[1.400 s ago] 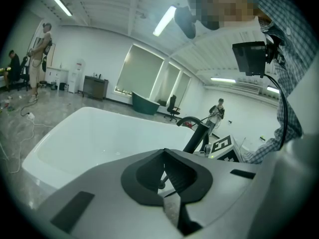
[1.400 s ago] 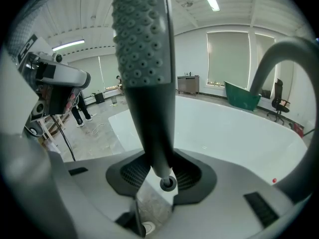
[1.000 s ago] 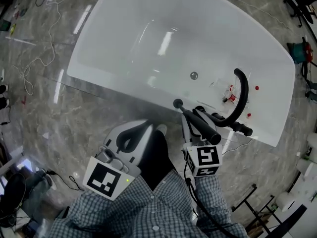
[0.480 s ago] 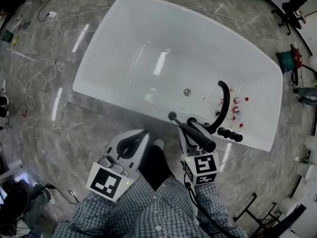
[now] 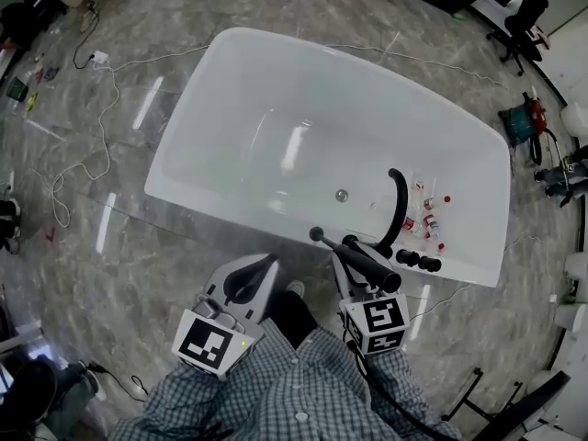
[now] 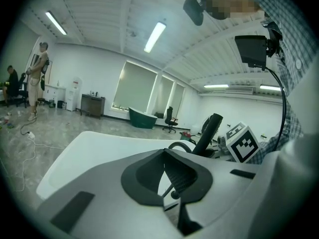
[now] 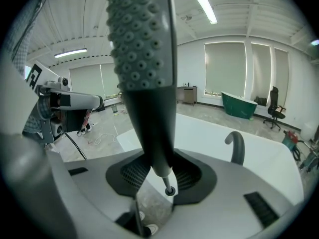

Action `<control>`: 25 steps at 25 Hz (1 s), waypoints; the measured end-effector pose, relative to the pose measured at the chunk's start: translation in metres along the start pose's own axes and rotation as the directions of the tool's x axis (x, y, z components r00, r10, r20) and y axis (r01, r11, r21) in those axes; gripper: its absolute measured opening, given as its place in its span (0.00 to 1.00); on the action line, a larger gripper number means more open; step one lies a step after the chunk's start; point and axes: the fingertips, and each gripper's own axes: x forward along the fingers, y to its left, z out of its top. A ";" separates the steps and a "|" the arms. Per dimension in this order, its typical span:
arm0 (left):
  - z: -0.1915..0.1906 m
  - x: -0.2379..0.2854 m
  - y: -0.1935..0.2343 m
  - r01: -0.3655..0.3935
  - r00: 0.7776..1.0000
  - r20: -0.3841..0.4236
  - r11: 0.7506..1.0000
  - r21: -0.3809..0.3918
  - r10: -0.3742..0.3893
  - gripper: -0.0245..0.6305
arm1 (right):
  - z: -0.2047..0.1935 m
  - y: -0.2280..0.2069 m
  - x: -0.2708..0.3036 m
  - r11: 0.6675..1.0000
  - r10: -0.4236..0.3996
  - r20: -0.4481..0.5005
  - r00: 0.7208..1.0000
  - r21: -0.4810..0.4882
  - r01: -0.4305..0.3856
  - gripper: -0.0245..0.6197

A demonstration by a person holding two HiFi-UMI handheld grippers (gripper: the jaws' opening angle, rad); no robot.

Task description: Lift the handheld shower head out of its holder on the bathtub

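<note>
White bathtub: fills the upper head view, with the work going on at its near rim.

Left gripper: held clear over the floor, jaws drawn together on nothing.

Right gripper: clenched on the narrow tail of the shower head, which hangs above the near rim beside the fittings and appears already free of its holder; the holder itself cannot be made out.

- Hazard: the grip sits at the thin end, so the heavier spray end may pivot or slide in the jaws and drop onto the rim.
- Orientation: the long axis runs along the gripper. The small tip points forward toward the tub, the thick spray end back toward the person, and the studded face is turned toward the right gripper's camera.

Black curved spout: just beyond, well within reach of a careless swing.

Knobs: close beside the wand's thick end, likewise liable to a knock.
</note>
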 end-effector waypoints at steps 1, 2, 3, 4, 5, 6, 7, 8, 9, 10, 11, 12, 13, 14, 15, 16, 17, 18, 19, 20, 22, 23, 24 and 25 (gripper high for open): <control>0.002 -0.001 -0.001 0.008 1.000 0.012 1.000 -0.002 -0.008 0.04 | 0.004 0.001 -0.002 1.000 -0.002 0.006 1.000 0.003 0.002 0.24; 0.005 -0.002 -0.002 0.013 1.000 0.023 1.000 -0.008 -0.013 0.04 | 0.007 0.001 -0.005 1.000 -0.004 0.013 1.000 0.005 0.004 0.24; 0.009 -0.004 -0.003 0.015 0.999 0.033 1.000 -0.015 -0.015 0.04 | 0.010 0.001 -0.008 1.000 -0.007 0.019 1.000 0.006 0.007 0.24; 0.013 -0.005 -0.005 0.017 0.999 0.041 1.000 -0.022 -0.016 0.04 | 0.012 0.000 -0.012 1.000 -0.011 0.022 1.000 0.006 0.011 0.24; 0.017 -0.006 -0.007 0.019 0.999 0.048 1.000 -0.025 -0.018 0.04 | 0.014 -0.002 -0.016 1.000 -0.015 0.026 1.000 0.006 0.015 0.24; 0.019 -0.008 -0.009 0.022 0.998 0.051 1.000 -0.022 -0.021 0.04 | 0.016 -0.003 -0.020 1.000 -0.019 0.030 0.999 0.007 0.018 0.24; 0.022 -0.008 -0.011 0.026 0.998 0.053 1.000 -0.016 -0.025 0.04 | 0.019 -0.004 -0.023 1.000 -0.024 0.035 0.999 0.008 0.023 0.24; 0.023 -0.009 -0.012 0.029 0.998 0.055 1.000 -0.011 -0.029 0.04 | 0.021 -0.005 -0.025 1.000 -0.030 0.040 0.999 0.007 0.030 0.24; 0.025 -0.010 -0.012 0.033 0.998 0.058 0.999 -0.012 -0.032 0.04 | 0.024 -0.005 -0.027 0.999 -0.035 0.045 0.998 0.004 0.035 0.24; 0.026 -0.011 -0.013 0.036 0.997 0.065 0.999 -0.019 -0.035 0.04 | 0.026 -0.005 -0.030 0.999 -0.039 0.050 0.998 0.004 0.039 0.24; 0.028 -0.013 -0.014 0.039 0.997 0.073 0.999 -0.030 -0.037 0.04 | 0.029 -0.004 -0.033 0.999 -0.040 0.055 0.998 0.004 0.040 0.24; 0.031 -0.014 -0.014 0.043 0.996 0.083 0.998 -0.041 -0.039 0.04 | 0.031 -0.003 -0.035 0.999 -0.039 0.060 0.997 0.005 0.038 0.24; 0.034 -0.016 -0.016 0.048 0.995 0.093 0.998 -0.047 -0.043 0.04 | 0.033 -0.002 -0.038 0.999 -0.037 0.066 0.997 0.006 0.036 0.24; 0.037 -0.016 -0.017 0.053 0.994 0.101 0.997 -0.048 -0.048 0.04 | 0.036 -0.001 -0.040 0.999 -0.036 0.070 0.997 0.005 0.036 0.24; 0.040 -0.017 -0.018 0.060 0.993 0.106 0.997 -0.042 -0.055 0.04 | 0.038 0.000 -0.043 0.999 -0.037 0.073 0.997 0.002 0.037 0.24; 0.043 -0.017 -0.020 0.066 0.992 0.109 0.997 -0.031 -0.062 0.04 | 0.040 0.000 -0.045 0.999 -0.039 0.074 0.996 -0.003 0.039 0.24; 0.047 -0.017 -0.023 0.072 0.991 0.111 0.997 -0.019 -0.070 0.04 | 0.042 0.001 -0.048 0.999 -0.041 0.076 0.996 -0.007 0.042 0.24; 0.051 -0.017 -0.025 0.078 0.991 0.114 0.997 -0.008 -0.077 0.04 | 0.045 0.001 -0.052 0.999 -0.043 0.079 0.996 -0.009 0.043 0.24; 0.055 -0.017 -0.028 0.084 0.990 0.117 0.996 0.000 -0.084 0.04 | 0.048 0.000 -0.056 0.999 -0.043 0.084 0.996 -0.009 0.044 0.24; 0.060 -0.016 -0.032 0.091 0.989 0.120 0.996 0.004 -0.091 0.04 | 0.051 0.000 -0.060 0.999 -0.043 0.090 0.995 -0.007 0.044 0.24; 0.066 -0.017 -0.038 0.107 0.986 0.126 0.994 0.016 -0.109 0.04 | 0.056 0.001 -0.069 0.999 -0.046 0.104 0.994 -0.002 0.047 0.24; 0.068 -0.017 -0.040 0.116 0.985 0.127 0.993 0.028 -0.119 0.04 | 0.058 0.002 -0.071 0.999 -0.049 0.111 0.993 0.000 0.049 0.24; 0.069 -0.018 -0.042 0.124 0.983 0.128 0.991 0.043 -0.128 0.04 | 0.060 0.003 -0.074 0.999 -0.051 0.119 0.992 0.000 0.052 0.24; 0.070 -0.019 -0.043 0.130 0.982 0.129 0.990 0.061 -0.137 0.04 | 0.062 0.005 -0.075 0.999 -0.054 0.127 0.990 0.000 0.054 0.24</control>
